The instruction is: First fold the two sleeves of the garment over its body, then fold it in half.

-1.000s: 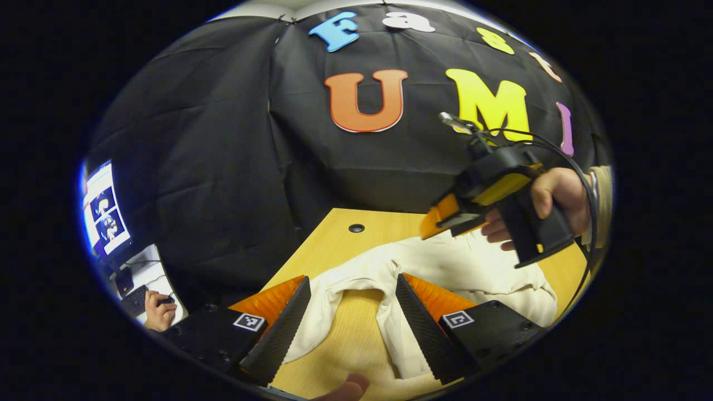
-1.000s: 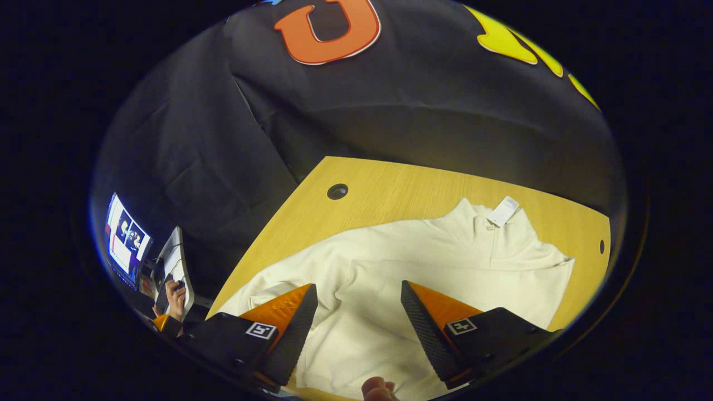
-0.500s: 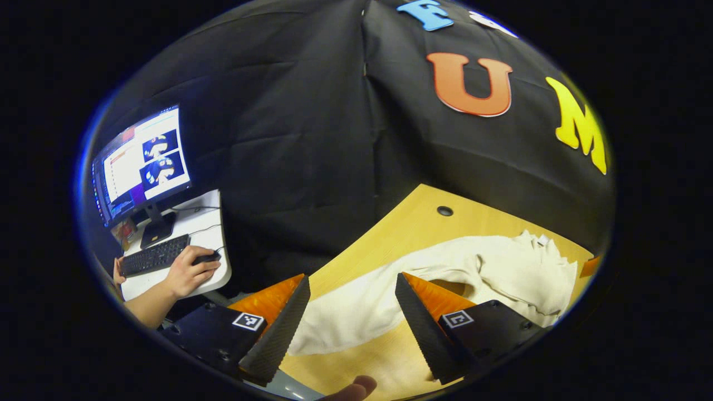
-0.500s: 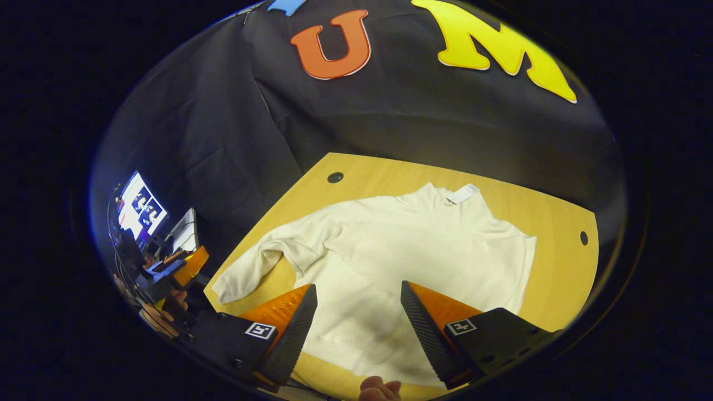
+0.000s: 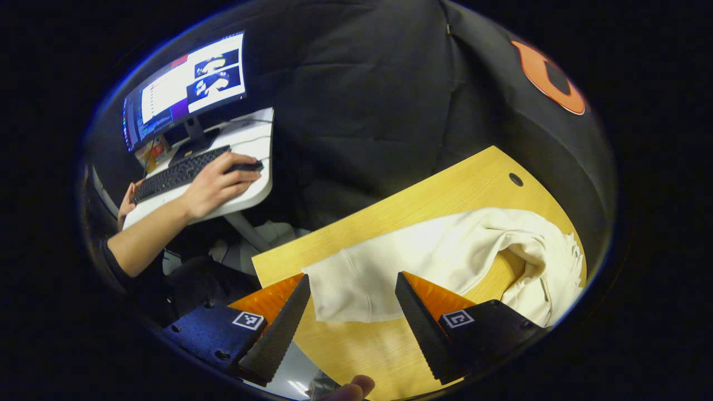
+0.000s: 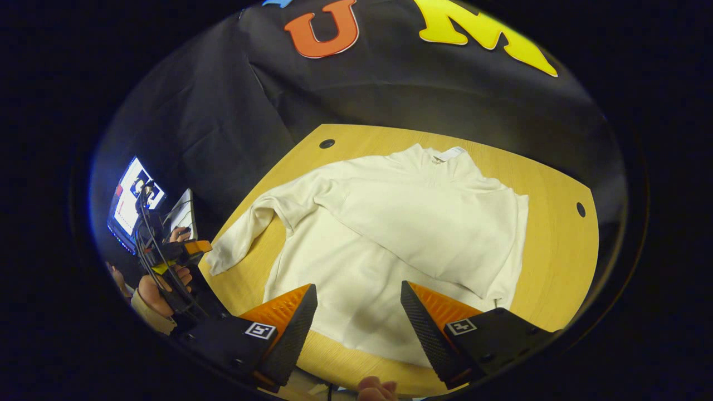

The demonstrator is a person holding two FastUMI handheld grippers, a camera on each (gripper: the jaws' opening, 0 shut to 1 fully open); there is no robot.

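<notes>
my left gripper [image 5: 352, 303] wide open over the sleeve [image 5: 384, 267] cuff, right gripper [image 6: 356, 314] open too above the sweater [image 6: 401, 223] hem, one sleeve already folded in, table [image 6: 557, 234] underneath

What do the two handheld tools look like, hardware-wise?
Left tool and right tool match: two wedge-shaped fingers with ribbed inner faces, each base bearing a small square black-and-white marker tag. In the right gripper view, the left tool carries looping black cables; the hand on it wears a pale sleeve.
</notes>
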